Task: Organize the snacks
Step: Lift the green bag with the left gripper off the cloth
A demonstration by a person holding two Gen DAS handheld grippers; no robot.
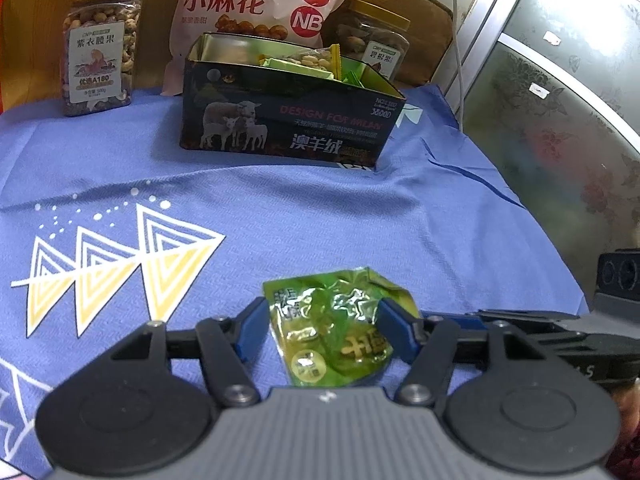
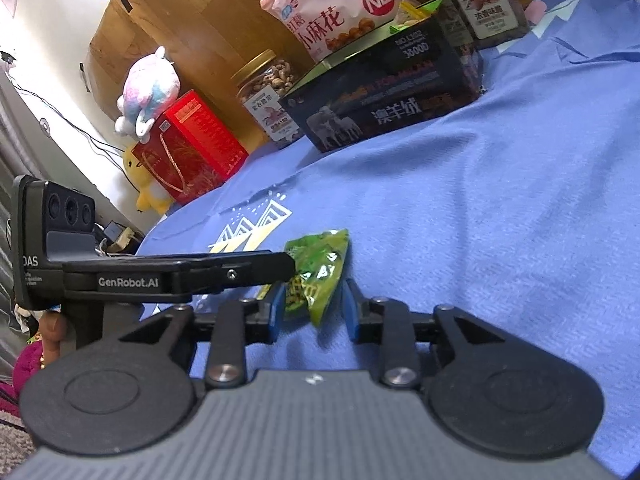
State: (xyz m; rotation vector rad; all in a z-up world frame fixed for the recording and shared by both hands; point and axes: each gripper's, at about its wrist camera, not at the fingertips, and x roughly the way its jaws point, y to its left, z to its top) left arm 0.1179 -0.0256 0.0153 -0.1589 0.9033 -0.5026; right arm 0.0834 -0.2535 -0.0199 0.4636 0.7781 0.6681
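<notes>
A crumpled green snack packet point(image 1: 332, 332) lies on the blue cloth point(image 1: 280, 220) close in front of me. My left gripper point(image 1: 326, 326) is open, its blue pads flanking the packet's two sides. In the right wrist view the same packet point(image 2: 320, 260) sits between the pads of my right gripper point(image 2: 313, 314), which is open with a gap on its right side. The left gripper's black finger point(image 2: 240, 268) reaches in from the left over the packet. Farther back stands an open dark tin point(image 1: 288, 128) printed with sheep, several wrapped snacks inside it.
Behind the tin are a nut jar point(image 1: 100, 48) with a gold lid, a pink snack bag point(image 1: 248, 0) and a second jar point(image 1: 372, 44). A red gift box point(image 2: 188, 144) and a plush toy point(image 2: 148, 88) sit beyond the cloth's left edge. A patterned glass door point(image 1: 560, 100) stands on the right.
</notes>
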